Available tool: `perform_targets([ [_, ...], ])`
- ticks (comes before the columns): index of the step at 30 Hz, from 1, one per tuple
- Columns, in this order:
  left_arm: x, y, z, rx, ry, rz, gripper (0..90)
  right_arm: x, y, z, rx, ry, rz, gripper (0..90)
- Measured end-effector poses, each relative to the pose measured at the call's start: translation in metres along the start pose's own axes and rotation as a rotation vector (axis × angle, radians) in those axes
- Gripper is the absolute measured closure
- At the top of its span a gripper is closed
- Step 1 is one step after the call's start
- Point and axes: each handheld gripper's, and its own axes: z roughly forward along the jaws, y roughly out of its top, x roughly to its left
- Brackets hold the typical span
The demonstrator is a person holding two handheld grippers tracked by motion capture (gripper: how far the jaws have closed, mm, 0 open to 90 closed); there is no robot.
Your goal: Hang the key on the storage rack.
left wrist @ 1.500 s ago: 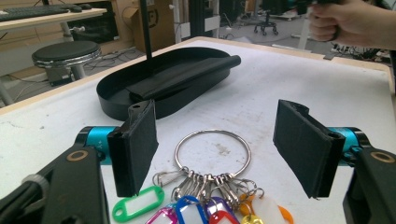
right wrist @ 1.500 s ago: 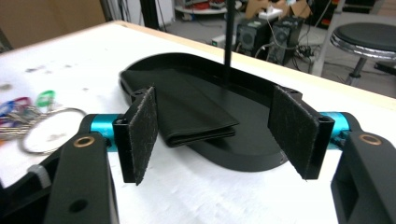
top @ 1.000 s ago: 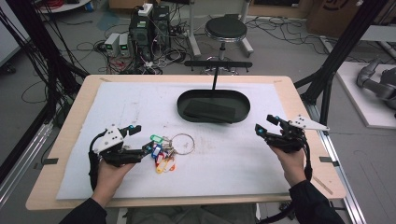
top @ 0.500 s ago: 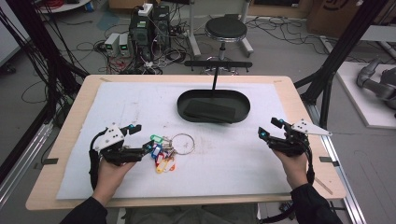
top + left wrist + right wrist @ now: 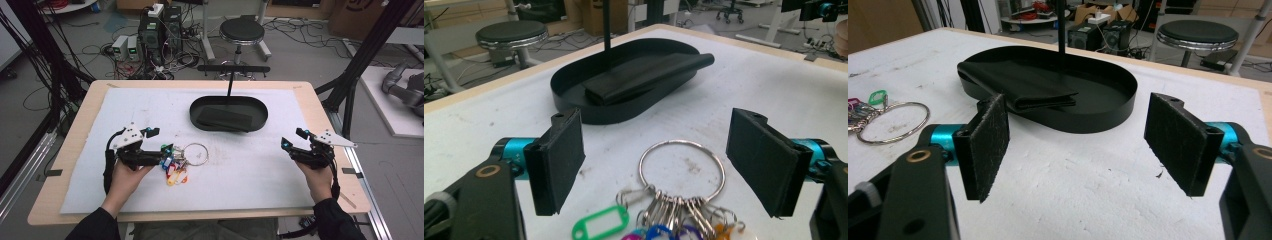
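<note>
A metal key ring (image 5: 196,154) with several coloured tags (image 5: 172,171) lies on the white mat left of centre. My left gripper (image 5: 159,141) is open just to its left. In the left gripper view the ring (image 5: 682,165) lies on the mat between the open gripper's (image 5: 663,150) two pads, and neither pad touches it. A black oval tray (image 5: 197,116) at the back centre holds a folded black cloth (image 5: 225,118). My right gripper (image 5: 291,138) hovers open and empty near the table's right side. In its own view the open gripper (image 5: 1083,145) faces the tray (image 5: 1098,120) and cloth (image 5: 1013,80).
A thin black post with a crossbar (image 5: 233,70) rises from the tray's far side. A round stool (image 5: 242,31) and electronics boxes (image 5: 159,27) stand on the floor behind the table. Black frame legs (image 5: 356,65) flank the right edge. The wooden table rim (image 5: 320,100) borders the mat.
My right gripper has drifted slightly right and toward the near edge, still open. The left gripper and the key ring have stayed in place.
</note>
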Motion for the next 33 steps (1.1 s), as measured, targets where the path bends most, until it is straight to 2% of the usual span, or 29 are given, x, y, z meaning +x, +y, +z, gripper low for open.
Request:
perform_targets([
  [5, -0.002, 0.005, 0.014, 0.01, -0.013, -0.004, 24.9, -0.003, -0.002, -0.001, 0.002, -0.001, -0.002, 26.5],
  [7, -0.003, 0.004, 0.021, 0.025, -0.017, 0.011, 31.3, -0.004, -0.002, 0.0, 0.0, -0.003, -0.004, 26.6],
  [9, -0.004, 0.004, 0.027, 0.049, -0.005, 0.036, 41.4, -0.003, -0.003, 0.002, -0.001, 0.004, -0.005, 26.6],
  [10, -0.004, 0.004, 0.03, 0.057, -0.009, 0.038, 42.7, -0.003, -0.003, 0.003, 0.0, 0.006, -0.005, 26.6],
  [12, -0.004, 0.006, 0.036, 0.075, -0.012, 0.035, 46.5, -0.002, -0.003, 0.006, 0.005, 0.007, -0.004, 26.7],
  [15, -0.003, 0.008, 0.045, 0.096, -0.017, 0.017, 47.4, 0.0, -0.003, 0.01, 0.014, 0.009, -0.017, 26.9],
  [18, -0.001, 0.008, 0.053, 0.128, -0.03, 0.02, 55.1, 0.001, -0.002, 0.011, 0.013, 0.016, -0.03, 27.0],
  [20, 0.0, 0.007, 0.058, 0.147, -0.026, 0.009, 56.2, 0.001, -0.002, 0.012, 0.013, 0.018, -0.035, 27.1],
  [22, 0.002, 0.006, 0.062, 0.17, -0.027, 0.017, 60.1, 0.001, -0.003, 0.013, 0.016, 0.021, -0.037, 27.1],
  [25, 0.004, 0.004, 0.068, 0.18, -0.026, -0.001, 62.9, 0.0, -0.003, 0.014, 0.021, 0.022, -0.034, 27.1],
  [28, 0.007, -0.001, 0.075, 0.225, -0.033, -0.008, 64.9, -0.001, -0.003, 0.014, 0.017, 0.023, -0.039, 27.1],
  [33, 0.008, -0.006, 0.083, 0.266, -0.04, -0.01, 67.9, -0.001, -0.003, 0.014, 0.022, 0.025, -0.032, 27.1],
])
